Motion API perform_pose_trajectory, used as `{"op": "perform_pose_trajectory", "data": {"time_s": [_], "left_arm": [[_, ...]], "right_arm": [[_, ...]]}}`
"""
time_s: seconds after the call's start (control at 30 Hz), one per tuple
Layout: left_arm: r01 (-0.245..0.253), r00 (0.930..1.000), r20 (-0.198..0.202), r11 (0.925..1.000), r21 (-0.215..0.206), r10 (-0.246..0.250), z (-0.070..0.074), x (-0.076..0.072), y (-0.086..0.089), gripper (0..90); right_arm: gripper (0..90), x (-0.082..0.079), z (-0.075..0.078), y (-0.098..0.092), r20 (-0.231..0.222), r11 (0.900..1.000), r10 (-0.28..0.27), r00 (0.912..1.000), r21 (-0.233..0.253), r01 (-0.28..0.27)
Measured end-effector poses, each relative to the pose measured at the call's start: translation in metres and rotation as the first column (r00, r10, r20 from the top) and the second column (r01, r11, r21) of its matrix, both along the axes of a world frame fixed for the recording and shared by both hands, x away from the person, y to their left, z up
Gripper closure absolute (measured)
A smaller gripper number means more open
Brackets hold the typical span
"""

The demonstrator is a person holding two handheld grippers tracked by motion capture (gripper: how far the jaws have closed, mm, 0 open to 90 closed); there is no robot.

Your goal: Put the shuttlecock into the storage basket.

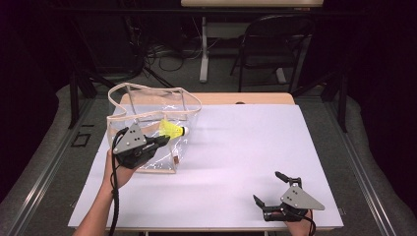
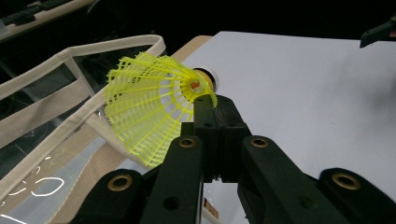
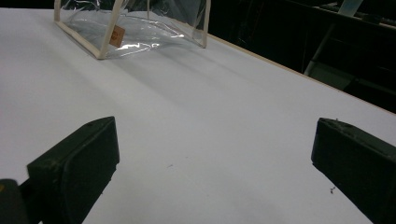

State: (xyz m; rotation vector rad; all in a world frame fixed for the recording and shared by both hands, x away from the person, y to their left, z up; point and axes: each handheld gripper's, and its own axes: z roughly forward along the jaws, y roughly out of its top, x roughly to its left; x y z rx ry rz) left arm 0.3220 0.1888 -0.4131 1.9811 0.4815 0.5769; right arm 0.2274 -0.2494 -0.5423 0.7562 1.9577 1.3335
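Because the yellow shuttlecock [image 2: 154, 105] is light and its skirt bends easily, I held it with my left gripper [image 2: 210, 100] closed on the edge of the skirt close to the cork, not on the wide net part. I kept it in the air just beside the clear bag [image 1: 147, 115], near the bag's cream-trimmed rim [image 2: 70, 51], with the cork pointing away from the bag toward the open worktop [image 1: 236, 157]. I judged that this position was for lowering the shuttlecock into the bag's open top.

My right gripper [image 1: 278, 189] rested low at the near right corner of the worktop, well apart from the bag, with its jaws spread wide and nothing between them; I kept it out of the way.

From the left gripper view I could see exactly where the jaws pinched the skirt, which the high view left too small to tell. From the high view I saw how both grippers stood relative to the bag. From the right gripper view I saw the bag's lower edge and a small brown label [image 3: 117, 35] on it.
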Motion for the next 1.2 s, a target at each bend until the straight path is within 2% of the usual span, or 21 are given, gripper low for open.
{"op": "perform_pose_trajectory", "data": {"time_s": [0.17, 0.4, 0.57, 0.83, 1.03, 1.2], "left_arm": [[-0.007, 0.9999, 0.010, 0.9999, -0.009, 0.007, 0.004, 0.001, 0.001, 89.4], [-0.023, 0.9995, 0.023, 0.9996, -0.016, 0.024, 0.007, 0.002, 0.002, 89.4], [-0.035, 0.9987, 0.037, 0.9993, -0.014, 0.035, 0.016, 0.003, 0.004, 89.4], [-0.049, 0.9982, 0.032, 0.9986, -0.020, 0.050, 0.023, 0.011, 0.003, 89.4], [-0.051, 0.9976, 0.045, 0.9984, -0.026, 0.052, 0.026, 0.013, 0.004, 89.5], [-0.059, 0.9969, 0.051, 0.9979, -0.026, 0.060, 0.029, 0.015, 0.004, 89.4]], "right_arm": [[0.3, 0.002, -0.001, -0.002, -0.010, 1.000, -0.011, 0.9999, 0.019, 0.011], [0.3, 0.001, -0.001, -0.001, -0.014, 1.000, -0.008, 0.9999, 0.010, 0.009], [0.3, 0.002, -0.001, 0.000, -0.017, 1.000, -0.005, 0.9999, 0.007, 0.005], [0.3, 0.002, -0.001, 0.001, -0.028, 1.000, 0.000, 0.9996, 0.013, 0.001], [0.3, 0.002, 0.001, 0.002, -0.026, 1.000, -0.001, 0.9997, 0.010, 0.001], [0.3, 0.004, -0.002, 0.001, -0.044, 1.000, 0.003, 0.9990, 0.010, -0.003]]}}
